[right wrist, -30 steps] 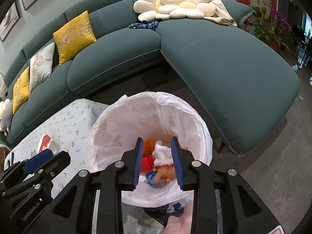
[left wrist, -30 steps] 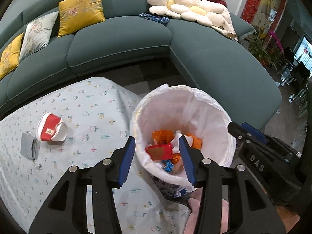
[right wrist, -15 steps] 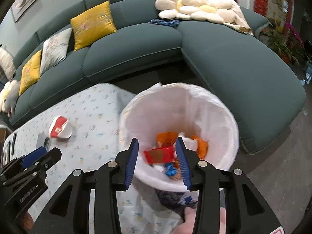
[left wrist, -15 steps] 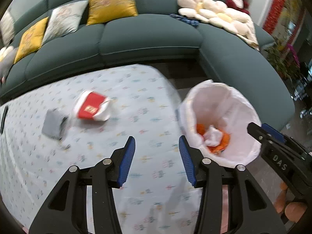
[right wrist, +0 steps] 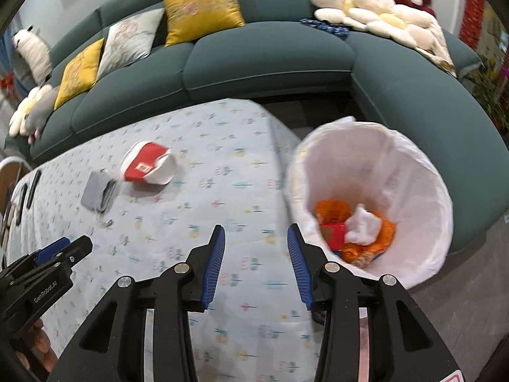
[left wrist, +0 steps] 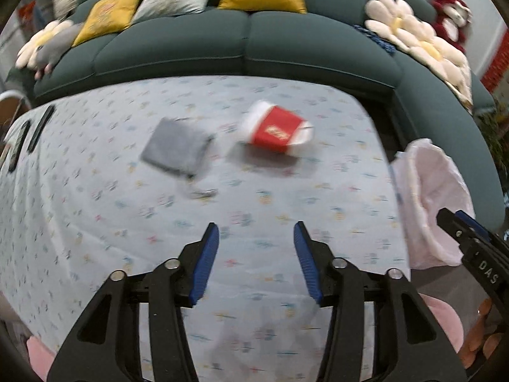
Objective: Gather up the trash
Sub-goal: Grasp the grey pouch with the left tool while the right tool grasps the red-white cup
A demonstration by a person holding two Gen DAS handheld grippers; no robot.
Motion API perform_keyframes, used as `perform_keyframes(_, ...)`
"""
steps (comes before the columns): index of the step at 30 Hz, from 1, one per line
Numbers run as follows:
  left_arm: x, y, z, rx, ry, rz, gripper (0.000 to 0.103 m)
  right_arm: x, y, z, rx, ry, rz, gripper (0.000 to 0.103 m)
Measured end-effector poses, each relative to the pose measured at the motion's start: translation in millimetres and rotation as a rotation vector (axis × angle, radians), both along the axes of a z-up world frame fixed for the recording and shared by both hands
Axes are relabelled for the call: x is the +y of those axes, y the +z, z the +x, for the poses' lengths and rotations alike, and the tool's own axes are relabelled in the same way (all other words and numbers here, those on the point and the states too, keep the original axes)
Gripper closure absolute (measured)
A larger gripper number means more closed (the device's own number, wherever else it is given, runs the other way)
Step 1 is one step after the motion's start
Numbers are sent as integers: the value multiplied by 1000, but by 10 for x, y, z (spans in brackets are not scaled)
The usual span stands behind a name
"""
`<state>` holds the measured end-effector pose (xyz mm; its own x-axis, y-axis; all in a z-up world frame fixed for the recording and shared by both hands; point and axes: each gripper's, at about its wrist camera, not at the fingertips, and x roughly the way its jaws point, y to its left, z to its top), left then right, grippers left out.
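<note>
A crushed red and white paper cup [left wrist: 276,131] lies on the patterned tablecloth [left wrist: 95,222], beside a grey pouch [left wrist: 175,149]. Both show in the right wrist view, the cup [right wrist: 147,167] and the pouch [right wrist: 97,191]. A white-lined trash bin [right wrist: 413,165] stands off the table's right end, holding orange wrappers, a red piece and a white tissue [right wrist: 362,226]. Its liner shows in the left wrist view [left wrist: 435,191]. My left gripper [left wrist: 256,235] is open and empty over the table, short of the cup. My right gripper [right wrist: 256,238] is open and empty at the table's right end, beside the bin.
A curved dark green sofa [right wrist: 270,54] with yellow and grey cushions [right wrist: 200,9] wraps behind the table. A flower-shaped cushion [right wrist: 366,12] and a red plush toy lie on its right part. Dark slim objects [left wrist: 38,130] lie at the table's left edge.
Both grippers have swung left from over the bin to over the table. The cup and pouch now sit nearer the left gripper. Both stayed open and empty.
</note>
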<state>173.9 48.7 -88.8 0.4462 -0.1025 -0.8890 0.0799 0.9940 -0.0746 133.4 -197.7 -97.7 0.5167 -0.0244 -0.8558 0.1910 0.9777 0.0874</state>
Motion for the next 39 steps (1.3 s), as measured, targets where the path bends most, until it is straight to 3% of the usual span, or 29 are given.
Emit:
perform_keyframes(2,163,-33,18,1,32,12,48,133,-18,68,3,18,0,57)
perform_keyframes(9,684,-156,200,28,153,-14,37,466,-149,326,32,61,2,55)
perform_keyframes(17,1050,-283,701,62,280,-77,30,765,-319,909,66,59,38,55)
perform_keyframes(23,1106,-388,1168,101,347,-141,28,931,-483,1362,92,44,62,55)
perform_keyframes(29,1068,-587,1511,155,392,-146,22,1027,-682,1646,127,41,56,55)
perform_keyframes(39,1006,-953,1624,228,413,-135,23,1059,-831,1732,127,40,61,55)
